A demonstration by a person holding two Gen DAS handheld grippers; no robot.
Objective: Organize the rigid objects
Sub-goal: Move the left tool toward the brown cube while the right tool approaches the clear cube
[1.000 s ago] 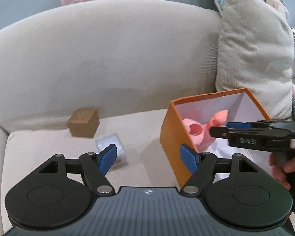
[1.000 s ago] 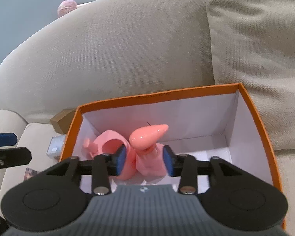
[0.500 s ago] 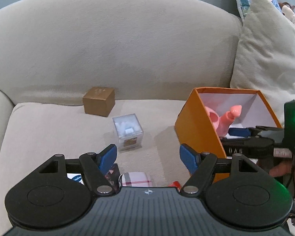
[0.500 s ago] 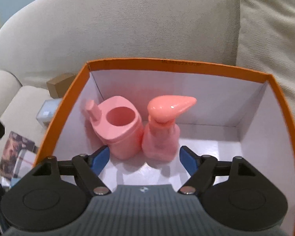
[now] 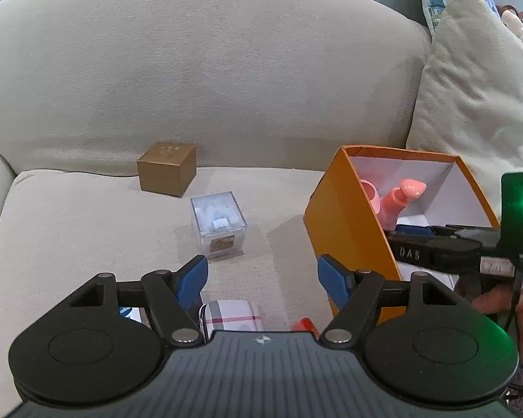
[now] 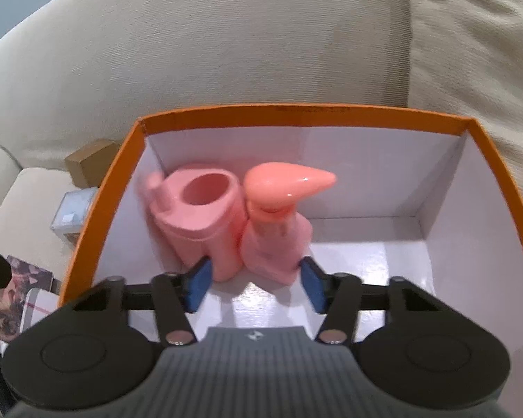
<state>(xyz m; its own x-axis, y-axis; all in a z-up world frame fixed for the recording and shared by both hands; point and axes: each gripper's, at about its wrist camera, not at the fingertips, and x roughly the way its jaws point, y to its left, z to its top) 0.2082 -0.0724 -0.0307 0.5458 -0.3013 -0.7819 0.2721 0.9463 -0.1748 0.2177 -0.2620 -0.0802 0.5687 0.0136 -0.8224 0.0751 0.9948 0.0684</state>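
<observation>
Released a second ago, the pink pump bottle (image 6: 275, 230) now stands upright in the orange box (image 6: 97, 209) beside the pink cup (image 6: 200, 216), and the right tool (image 6: 254, 287), having spread wide, has just been closing partway; its blue pads flank the bottle's base without pressing it.

From the left wrist, the left tool (image 5: 261, 278) hangs spread and empty over the sofa seat (image 5: 69, 237). Only this view shows the sofa items clearly: one brown cube box (image 5: 166, 173), one clear cube box (image 5: 218, 223), one plaid-patterned item (image 5: 232, 317) and a red bit (image 5: 305, 324). The right tool's side reads "DAS", beside a green light.

From the right wrist, the box interior is seen whole: two pink things at its left, touching. Dark print on the far rim is unreadable.
</observation>
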